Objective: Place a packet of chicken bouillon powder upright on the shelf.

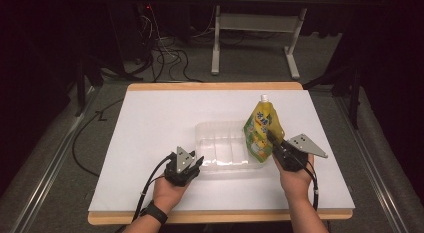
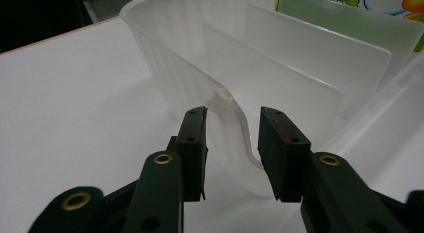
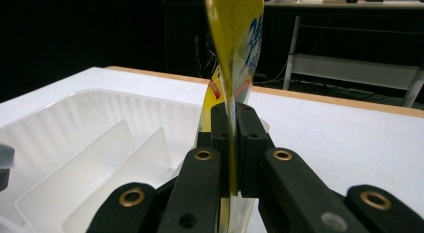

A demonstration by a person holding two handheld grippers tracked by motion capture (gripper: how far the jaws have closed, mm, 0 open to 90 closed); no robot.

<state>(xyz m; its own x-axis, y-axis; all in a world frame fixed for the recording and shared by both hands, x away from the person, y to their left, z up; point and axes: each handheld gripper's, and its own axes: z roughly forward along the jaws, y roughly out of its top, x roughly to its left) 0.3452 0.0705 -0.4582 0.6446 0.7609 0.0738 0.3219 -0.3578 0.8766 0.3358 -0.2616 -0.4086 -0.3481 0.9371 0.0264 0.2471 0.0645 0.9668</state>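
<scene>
A yellow spouted pouch (image 1: 262, 130) stands upright at the right end of a clear plastic tray (image 1: 216, 134) with inner dividers, near the middle of a white table (image 1: 150, 118); the right gripper (image 1: 273, 138) is clenched flat on the pouch's edge; the left gripper (image 1: 199, 162) sits at the tray's near left corner, jaws parted around the rim lip without pressing it; bare table surrounds the tray on all sides; the left gripper view shows the dividers (image 2: 280, 88) close up.
</scene>
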